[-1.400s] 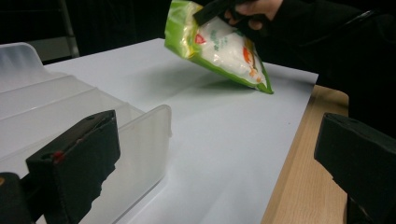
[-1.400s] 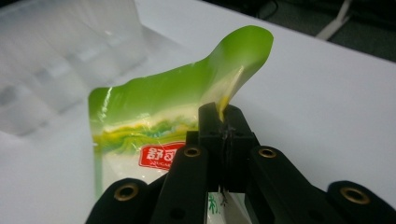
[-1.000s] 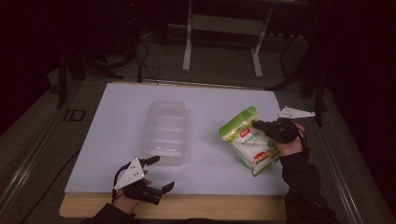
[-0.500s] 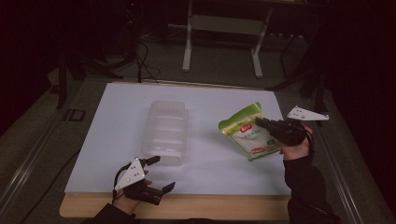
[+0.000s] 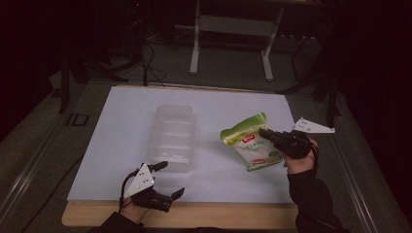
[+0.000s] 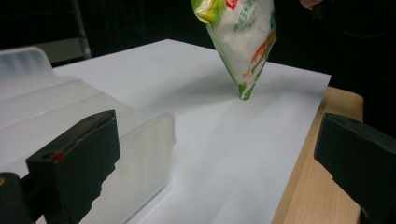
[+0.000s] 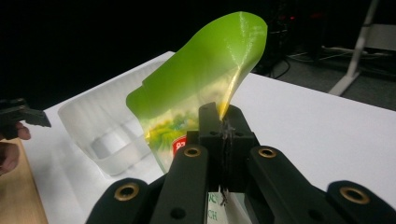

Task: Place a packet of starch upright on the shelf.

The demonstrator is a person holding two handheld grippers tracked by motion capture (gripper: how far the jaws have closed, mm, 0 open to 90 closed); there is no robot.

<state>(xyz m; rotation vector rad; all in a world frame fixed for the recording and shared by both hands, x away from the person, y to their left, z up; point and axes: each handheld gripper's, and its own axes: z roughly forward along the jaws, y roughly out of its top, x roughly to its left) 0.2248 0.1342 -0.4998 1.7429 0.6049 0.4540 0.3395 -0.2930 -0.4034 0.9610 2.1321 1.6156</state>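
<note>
**Bag gripped above the white sheet**

White sheet (image 5: 121, 145) is covering most of the wooden tabletop (image 5: 218, 216), with a dark floor beyond its far edge. Jaws pressed together on the edge of the green bag (image 5: 250, 141), the right gripper (image 5: 266, 133) is holding it lifted near the sheet's right edge, its lowest corner hanging just over or at the sheet. Jaws spread wide and holding nothing, the left gripper (image 5: 170, 178) is hovering at the near edge, one jaw just beside the clear plastic box (image 5: 174, 136). That box is sitting near the sheet's middle, left of the bag.
</note>
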